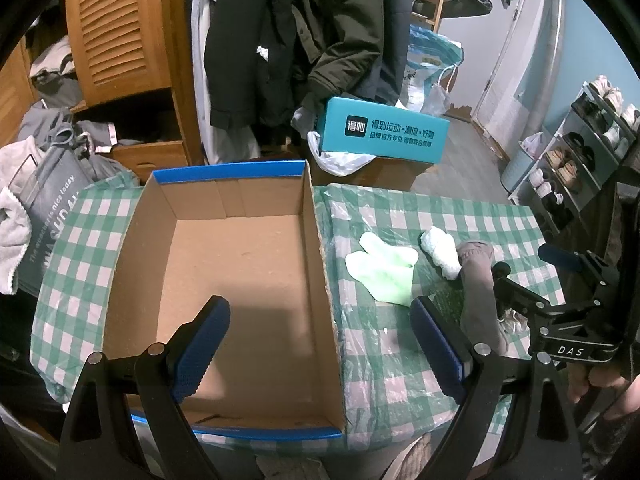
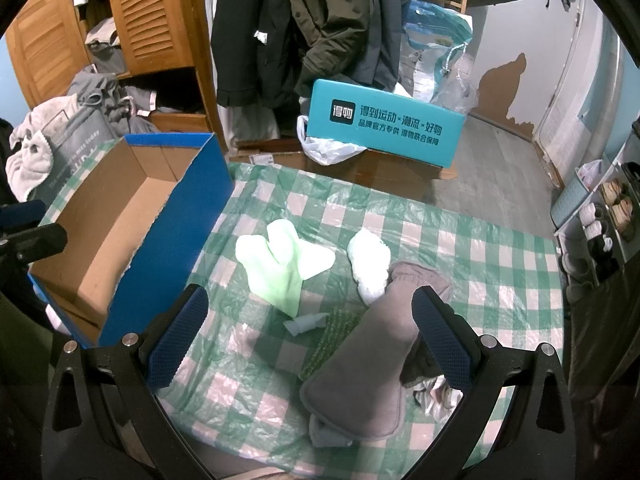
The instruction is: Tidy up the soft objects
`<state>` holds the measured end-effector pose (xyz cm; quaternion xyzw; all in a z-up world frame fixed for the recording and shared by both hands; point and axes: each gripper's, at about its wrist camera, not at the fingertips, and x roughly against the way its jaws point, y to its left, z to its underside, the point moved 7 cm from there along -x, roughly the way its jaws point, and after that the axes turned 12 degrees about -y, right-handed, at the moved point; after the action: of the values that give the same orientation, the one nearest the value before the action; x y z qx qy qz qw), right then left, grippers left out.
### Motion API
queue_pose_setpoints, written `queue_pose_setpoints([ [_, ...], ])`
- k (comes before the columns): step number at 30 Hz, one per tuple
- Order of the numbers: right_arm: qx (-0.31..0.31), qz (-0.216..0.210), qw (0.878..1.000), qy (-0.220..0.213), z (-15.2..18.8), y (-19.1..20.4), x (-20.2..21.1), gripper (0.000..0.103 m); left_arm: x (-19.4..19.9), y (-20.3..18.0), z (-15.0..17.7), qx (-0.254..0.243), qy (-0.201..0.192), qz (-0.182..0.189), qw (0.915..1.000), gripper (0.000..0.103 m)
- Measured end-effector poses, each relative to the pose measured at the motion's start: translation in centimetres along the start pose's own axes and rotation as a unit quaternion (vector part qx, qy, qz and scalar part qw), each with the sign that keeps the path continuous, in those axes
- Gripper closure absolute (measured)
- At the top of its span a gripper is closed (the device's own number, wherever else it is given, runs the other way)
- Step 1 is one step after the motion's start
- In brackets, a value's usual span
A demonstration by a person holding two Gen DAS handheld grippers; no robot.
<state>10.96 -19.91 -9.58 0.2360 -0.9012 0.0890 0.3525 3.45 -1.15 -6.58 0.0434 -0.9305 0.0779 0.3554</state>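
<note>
Left wrist above box (image 1: 240, 264); right wrist beside; both share tablecloth (image 2: 460, 248).

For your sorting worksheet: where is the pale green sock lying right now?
The pale green sock lies on the checked tablecloth, between the open cardboard box on its left and the white sock on its right.

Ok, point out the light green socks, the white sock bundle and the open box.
light green socks (image 2: 280, 264), right wrist view, middle of the pair.
white sock bundle (image 2: 370, 262), right wrist view, its centre.
open box (image 1: 240, 264), left wrist view, bare cardboard floor.
</note>
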Motion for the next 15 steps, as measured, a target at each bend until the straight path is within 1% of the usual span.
queue_pose_setpoints([
  [3, -0.001, 0.0, 1.0, -0.001, -0.1, 0.0, 0.1, 0.002, 0.0, -0.3, 0.4, 0.0, 0.0, 0.0, 1.0, 0.01],
  [7, 0.0, 0.0, 1.0, 0.0, -0.1, 0.0, 0.0, 0.002, -0.1, -0.1, 0.2, 0.0, 0.002, 0.0, 1.0, 0.01],
  [10, 0.0, 0.0, 1.0, 0.0, -0.1, 0.0, 0.0, 0.002, 0.1, -0.9, 1.5, -0.002, 0.002, 0.002, 1.0, 0.01],
  [13, 0.0, 0.001, 1.0, 0.0, -0.1, 0.0, 0.0, 0.002, 0.3, -1.1, 2.0, -0.003, 0.004, 0.002, 1.0, 0.01],
  [15, 0.0, 0.0, 1.0, 0.002, 0.0, 0.0, -0.1, 0.002, 0.2, -1.0, 1.7, -0.001, 0.005, 0.003, 1.0, 0.01],
])
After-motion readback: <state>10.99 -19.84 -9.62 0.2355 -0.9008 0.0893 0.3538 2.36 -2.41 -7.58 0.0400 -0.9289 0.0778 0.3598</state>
